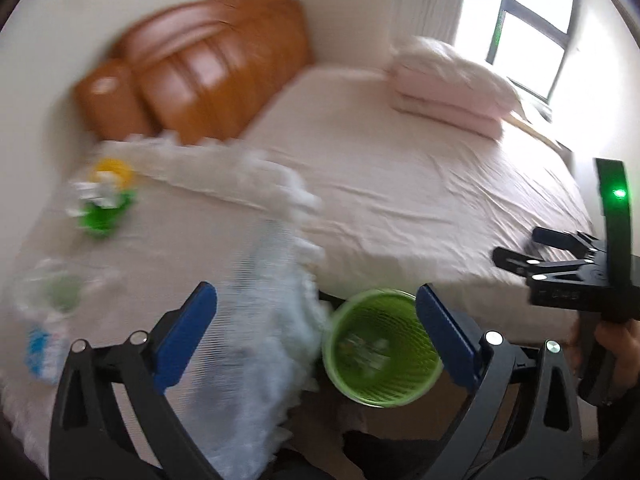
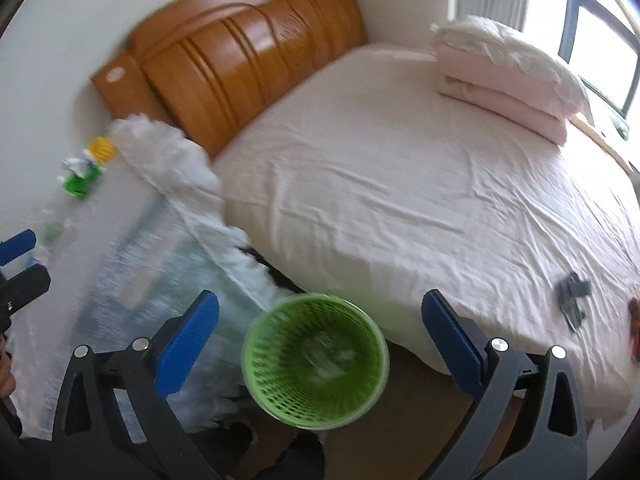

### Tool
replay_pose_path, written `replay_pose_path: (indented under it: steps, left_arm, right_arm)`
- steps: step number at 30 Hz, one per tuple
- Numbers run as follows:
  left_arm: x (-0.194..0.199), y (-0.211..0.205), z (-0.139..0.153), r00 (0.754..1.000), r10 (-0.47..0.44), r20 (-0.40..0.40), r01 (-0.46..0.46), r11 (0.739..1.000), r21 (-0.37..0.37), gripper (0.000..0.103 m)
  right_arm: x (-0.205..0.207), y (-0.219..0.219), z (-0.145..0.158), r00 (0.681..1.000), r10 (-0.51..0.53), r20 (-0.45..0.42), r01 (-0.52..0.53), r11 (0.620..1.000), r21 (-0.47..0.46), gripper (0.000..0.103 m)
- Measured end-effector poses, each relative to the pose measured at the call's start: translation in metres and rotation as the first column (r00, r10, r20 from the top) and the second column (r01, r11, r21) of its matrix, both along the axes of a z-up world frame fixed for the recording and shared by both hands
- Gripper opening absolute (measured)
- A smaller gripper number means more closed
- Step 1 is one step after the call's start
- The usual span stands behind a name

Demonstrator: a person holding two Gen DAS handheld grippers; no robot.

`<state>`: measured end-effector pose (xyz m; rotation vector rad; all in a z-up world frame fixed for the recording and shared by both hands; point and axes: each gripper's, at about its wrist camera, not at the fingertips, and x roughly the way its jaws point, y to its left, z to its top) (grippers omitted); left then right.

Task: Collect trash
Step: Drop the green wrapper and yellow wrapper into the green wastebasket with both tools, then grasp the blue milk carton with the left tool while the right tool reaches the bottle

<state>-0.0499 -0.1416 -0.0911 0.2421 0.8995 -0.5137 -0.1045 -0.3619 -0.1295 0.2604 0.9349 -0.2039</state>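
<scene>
A green mesh waste basket stands on the floor beside the bed, with some pale trash inside; it also shows in the right wrist view. My left gripper is open and empty above the nightstand edge and the basket. My right gripper is open and empty above the basket; it also shows at the right of the left wrist view. A green bottle with a yellow cap and crumpled clear plastic lie on the lace-covered nightstand. A dark item lies on the bed.
The bed with a pink sheet fills the right side. A wooden headboard stands at the back. Folded pink bedding and a pillow sit at the far side by the window. A blue and white item lies on the nightstand.
</scene>
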Motion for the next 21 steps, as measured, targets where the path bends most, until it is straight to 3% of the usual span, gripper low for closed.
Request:
replay_pose_path:
  steps: [5, 10, 16, 21]
  left_arm:
    - [0.009, 0.079, 0.030, 0.982, 0.178, 0.067, -0.178, 0.984, -0.002, 0.095]
    - [0.015, 0.163, 0.044, 0.929, 0.347, 0.126, -0.352, 0.936, 0.015, 0.095]
    - [0.013, 0.244, 0.036, 0.868, 0.485, 0.111, -0.489, 0.872, 0.019, 0.095]
    - [0.010, 0.279, 0.025, 0.852, 0.516, 0.087, -0.519, 0.854, 0.024, 0.095]
  right_arm:
    - [0.035, 0.057, 0.042, 0.984, 0.148, 0.104, -0.147, 0.989, -0.014, 0.101]
    - [0.075, 0.131, 0.067, 0.932, 0.316, 0.178, -0.318, 0.948, -0.019, 0.101]
    - [0.106, 0.208, 0.064, 0.865, 0.469, 0.178, -0.474, 0.880, -0.014, 0.101]
    - [0.118, 0.255, 0.055, 0.815, 0.562, 0.142, -0.565, 0.825, -0.028, 0.101]
